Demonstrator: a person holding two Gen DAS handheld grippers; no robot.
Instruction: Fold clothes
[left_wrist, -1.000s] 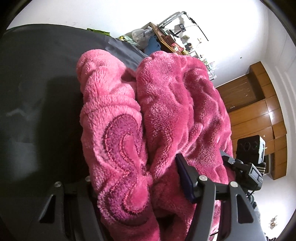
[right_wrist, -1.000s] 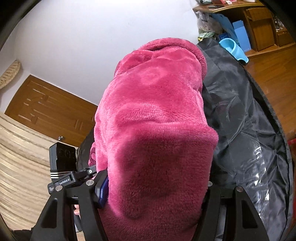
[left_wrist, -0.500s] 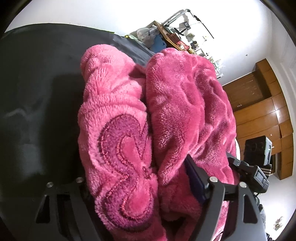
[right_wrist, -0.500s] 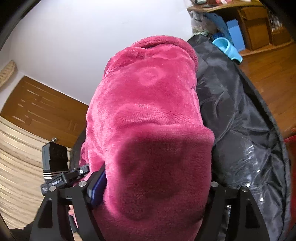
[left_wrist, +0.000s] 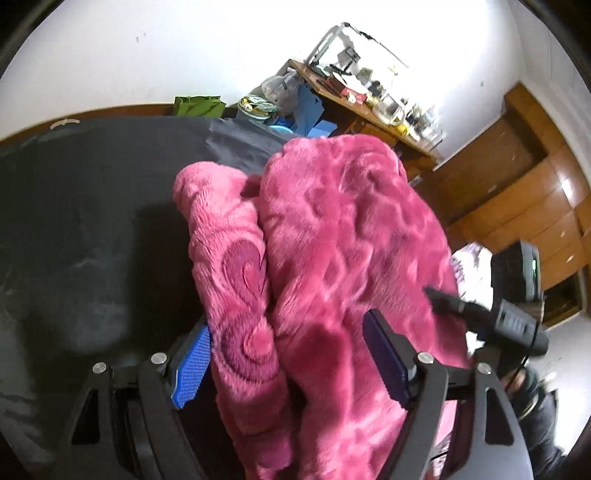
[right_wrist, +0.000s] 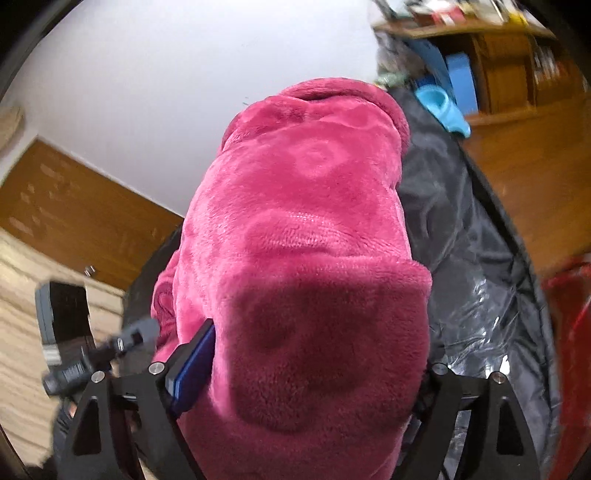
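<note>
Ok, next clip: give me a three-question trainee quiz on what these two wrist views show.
1. True or false: fleece fills the gap between the left hand-held gripper's pads.
2. What colour is the fleece garment?
3. The dark sheet lies: A) over the garment, B) under it, C) inside the right hand-held gripper.

Key: 1 true; 2 pink; 3 B.

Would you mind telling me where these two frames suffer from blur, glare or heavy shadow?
Left wrist view: the other gripper at right is motion-smeared, the white wall is blown out, and the pink fleece garment looks slightly soft. Right wrist view: the shelf and floor streak with blur, and a dark shadow covers the fleece's near fold; the plastic sheet glints.
</note>
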